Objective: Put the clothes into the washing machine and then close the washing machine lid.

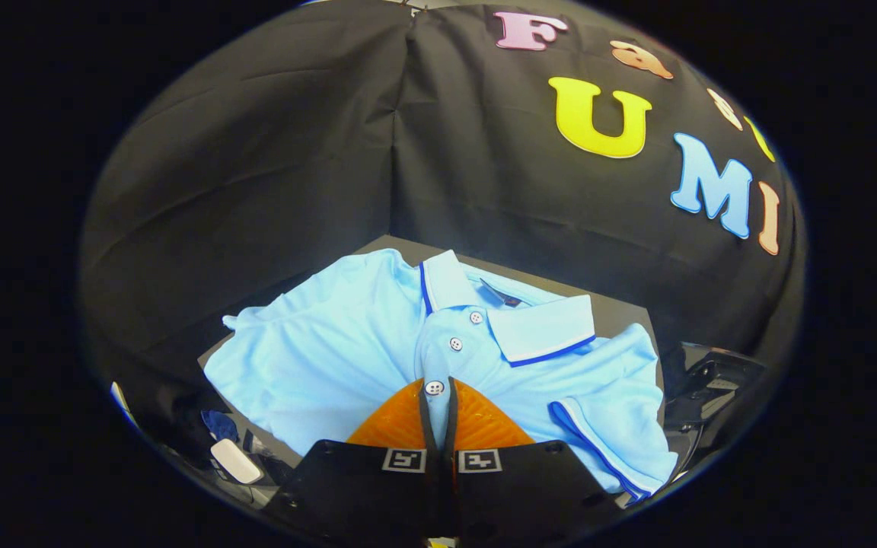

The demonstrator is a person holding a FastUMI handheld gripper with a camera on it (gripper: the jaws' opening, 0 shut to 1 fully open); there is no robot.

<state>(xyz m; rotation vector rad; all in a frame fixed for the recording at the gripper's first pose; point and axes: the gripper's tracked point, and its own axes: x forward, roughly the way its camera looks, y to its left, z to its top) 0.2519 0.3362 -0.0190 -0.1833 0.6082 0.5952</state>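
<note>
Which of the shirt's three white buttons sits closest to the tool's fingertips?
The lowest white button on the light blue polo shirt, right at the closed tool; the other two lie nearer the collar.

Light blue polo shirt [347,342] with darker blue trim, white buttons [455,344].

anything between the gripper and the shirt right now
Nothing visible does. The gripper has its fingers nearly together right at the light blue polo shirt, tips at the button placket. Whether they pinch fabric cannot be told.
</note>
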